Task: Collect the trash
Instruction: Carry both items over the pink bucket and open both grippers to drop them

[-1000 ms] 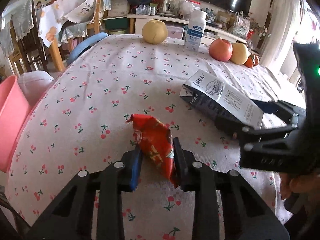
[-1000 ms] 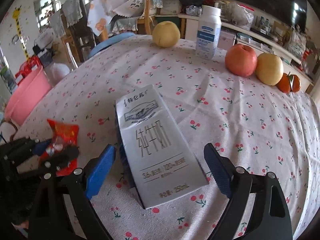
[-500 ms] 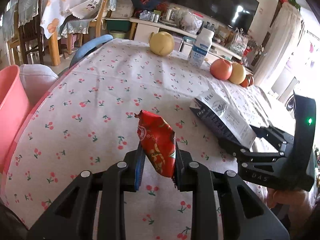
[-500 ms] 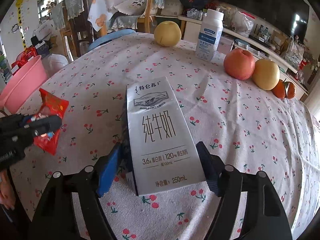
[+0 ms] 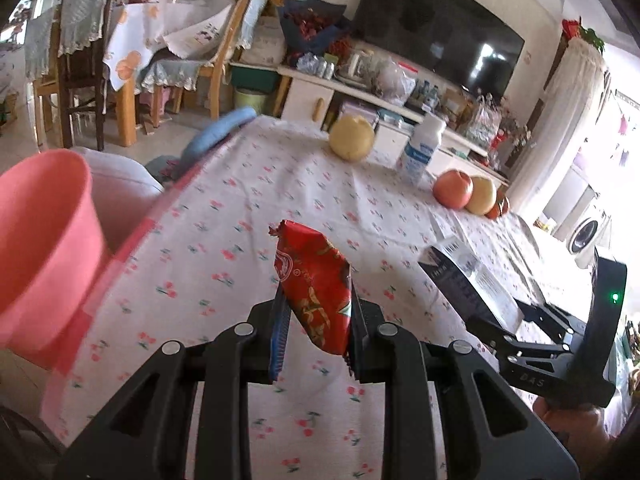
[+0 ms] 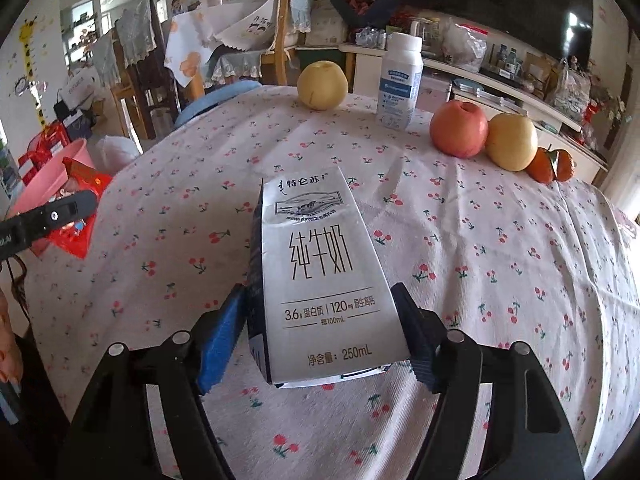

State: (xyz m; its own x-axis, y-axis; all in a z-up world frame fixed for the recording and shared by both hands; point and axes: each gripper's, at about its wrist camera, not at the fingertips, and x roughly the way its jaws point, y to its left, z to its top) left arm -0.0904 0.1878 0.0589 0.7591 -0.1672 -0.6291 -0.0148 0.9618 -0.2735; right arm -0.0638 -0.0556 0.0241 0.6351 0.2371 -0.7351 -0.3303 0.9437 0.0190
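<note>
A round table under a cherry-print cloth (image 6: 460, 216) fills both views. Off its edge, at nine o'clock in the left wrist view, stands a pink tub (image 5: 36, 248); only its outer wall and rim show, so what it holds cannot be told. A white bag (image 5: 120, 188) lies just behind it.

On the cloth, a grey milk carton (image 6: 324, 280) lies on its side at the centre of the right wrist view, its printed face up. The right gripper (image 6: 320, 336) has a pad (image 6: 222, 340) pressed on each long side of the carton, clamped across it. Whether the carton is clear of the cloth cannot be told.

At twelve o'clock near the far rim stands a white bottle (image 6: 398, 80) with its cap on, a yellow pear (image 6: 322, 85) to its left. At two o'clock sit a red apple (image 6: 458, 129), a second yellow fruit (image 6: 512, 142) touching it, and two small oranges (image 6: 552, 165).

The left gripper (image 5: 316, 328) is clenched on a red snack wrapper (image 5: 316, 284), holding it above the cloth at the centre of its view, its crimped end pointing to eleven o'clock.
</note>
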